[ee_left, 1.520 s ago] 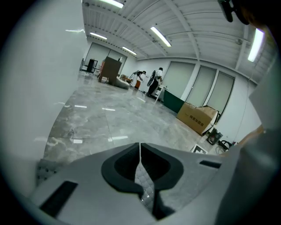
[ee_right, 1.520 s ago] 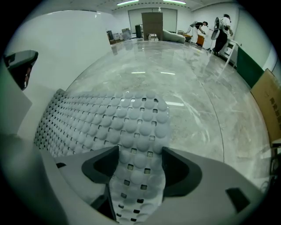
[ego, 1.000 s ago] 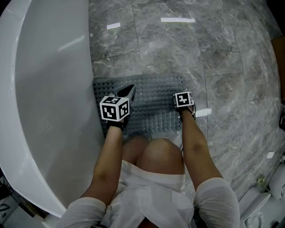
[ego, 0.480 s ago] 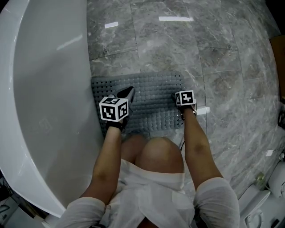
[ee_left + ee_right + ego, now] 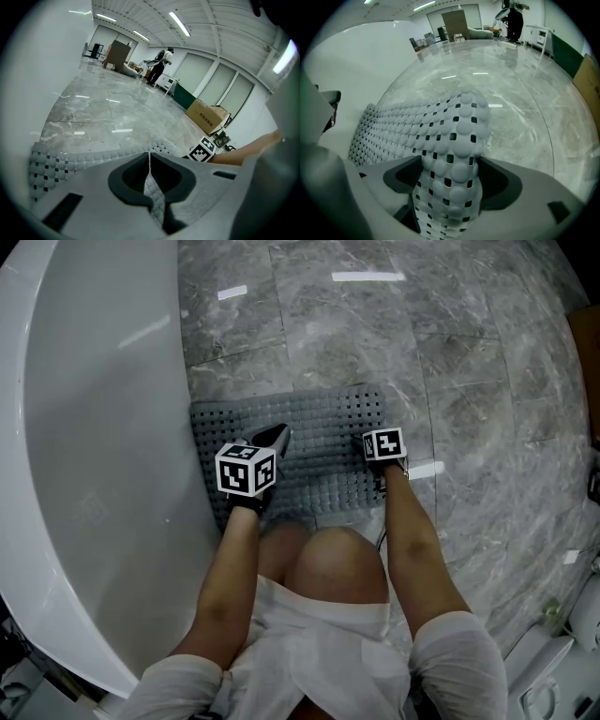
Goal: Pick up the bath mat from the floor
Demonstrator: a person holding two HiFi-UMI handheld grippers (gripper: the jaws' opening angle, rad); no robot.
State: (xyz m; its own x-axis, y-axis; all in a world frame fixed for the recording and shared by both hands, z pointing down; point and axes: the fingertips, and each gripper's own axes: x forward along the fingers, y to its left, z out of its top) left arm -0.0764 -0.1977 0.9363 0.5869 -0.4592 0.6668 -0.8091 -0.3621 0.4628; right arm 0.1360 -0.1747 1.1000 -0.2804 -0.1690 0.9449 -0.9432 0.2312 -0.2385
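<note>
The grey studded bath mat (image 5: pixel 323 442) lies on the marble floor beside the white tub (image 5: pixel 94 456). My left gripper (image 5: pixel 274 439) is over the mat's left part. In the left gripper view its jaws are closed on a thin raised fold of the bath mat (image 5: pixel 153 194). My right gripper (image 5: pixel 380 463) points steeply down at the mat's right edge. Its jaws have just been opening and now stand wide. A thick curled-up fold of the bath mat (image 5: pixel 457 154) sits between them and fills most of the gap.
The tub's curved wall runs along the mat's left side. The person's knee (image 5: pixel 333 563) is just behind the mat's near edge. A cardboard box (image 5: pixel 207 116) and a distant person (image 5: pixel 157 68) are far across the room. White fixtures (image 5: pixel 553 671) stand at the lower right.
The left gripper has shifted a little to the right and forward over the mat. The right gripper's cube has edged away from me, and the mat's far right corner shows more of its holes.
</note>
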